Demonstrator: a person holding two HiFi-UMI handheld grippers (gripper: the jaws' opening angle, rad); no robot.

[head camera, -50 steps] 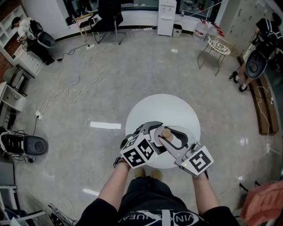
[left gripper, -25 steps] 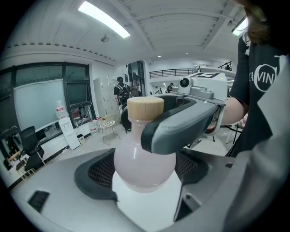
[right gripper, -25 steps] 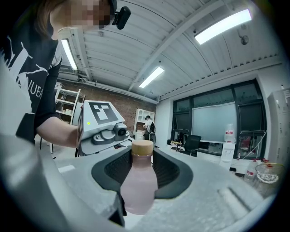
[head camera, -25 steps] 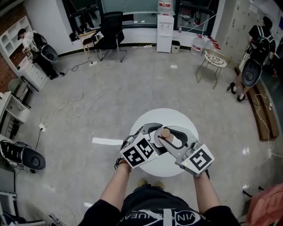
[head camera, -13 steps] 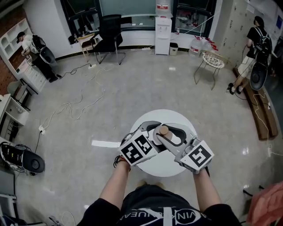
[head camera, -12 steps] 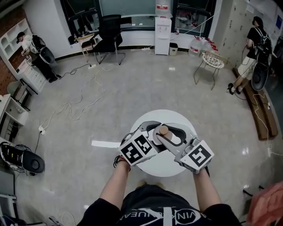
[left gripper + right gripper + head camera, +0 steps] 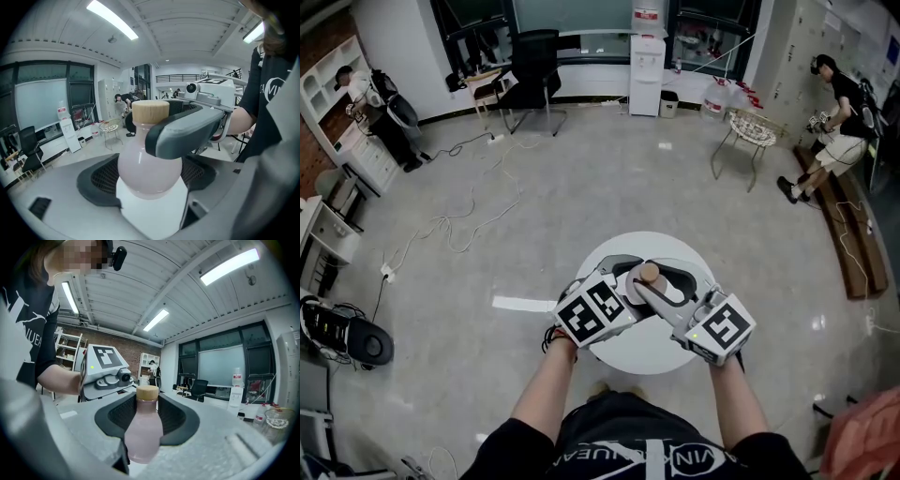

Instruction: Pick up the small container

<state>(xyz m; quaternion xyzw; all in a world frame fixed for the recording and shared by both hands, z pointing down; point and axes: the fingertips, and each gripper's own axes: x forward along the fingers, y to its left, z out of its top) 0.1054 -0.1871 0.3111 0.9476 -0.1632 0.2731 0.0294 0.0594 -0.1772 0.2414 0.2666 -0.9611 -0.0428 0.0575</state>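
Small container (image 7: 649,274) upright, flanked by left gripper (image 7: 150,176) and right gripper (image 7: 143,423), fingers spread

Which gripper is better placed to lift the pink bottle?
Probably the right: the pink bottle stands upright and centred between the jaws of the right gripper, which lies level; the left gripper tilts downward.

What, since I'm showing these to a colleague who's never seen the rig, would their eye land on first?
First the pale pink round-bellied bottle with a wooden-looking cap, filling the left gripper view and bracketed by both the left tongs and the right tongs. Next, in the head view, the black-and-white marker cubes over the round white table in the middle of a wide grey floor.
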